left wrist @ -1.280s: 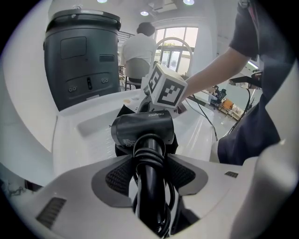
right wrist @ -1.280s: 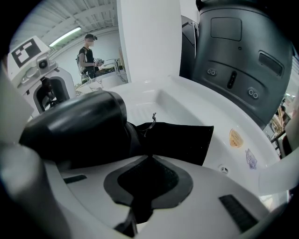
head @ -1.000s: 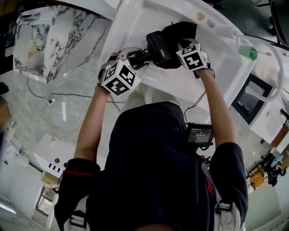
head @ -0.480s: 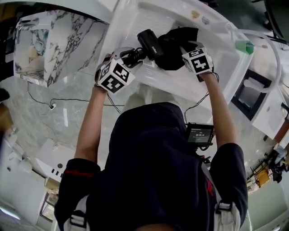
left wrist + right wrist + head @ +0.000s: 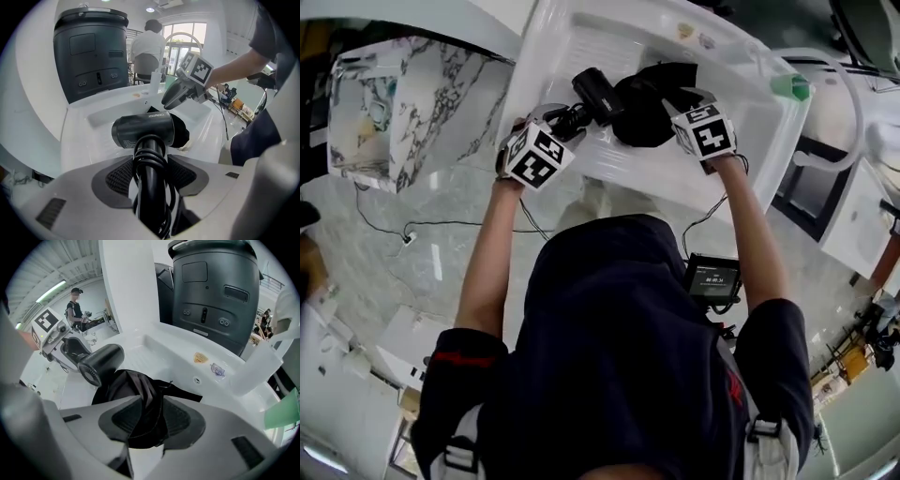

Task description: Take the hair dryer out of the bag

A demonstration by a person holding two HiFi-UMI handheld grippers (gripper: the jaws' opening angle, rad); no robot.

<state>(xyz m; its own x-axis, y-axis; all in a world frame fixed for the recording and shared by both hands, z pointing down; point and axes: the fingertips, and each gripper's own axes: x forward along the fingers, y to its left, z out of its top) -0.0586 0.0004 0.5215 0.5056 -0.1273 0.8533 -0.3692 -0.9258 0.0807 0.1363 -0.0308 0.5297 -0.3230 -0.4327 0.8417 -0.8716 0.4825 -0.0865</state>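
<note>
Hair dryer, black with its cord wound along the handle, sits in the upper middle of the head view, held above a white moulded basin. Its barrel lies just to the left of the black bag and looks to be outside the cloth. In the right gripper view the dryer's grilled end shows at centre left, just above and beside the crumpled bag.

In the left gripper view the left gripper has its jaws set wide around the dryer's handle. The ribbed pads press against the handle and the wound cord from both sides. The barrel stands crosswise above the jaws, with a bit of the bag showing behind it.

In its own view the right gripper has jaws partly apart that have just been opening. A gathered fold of bag cloth stands between the pads.

In the head view the left gripper is at centre left and the right gripper is at the bag's right edge. A dark grey drum-shaped appliance stands behind the basin.
</note>
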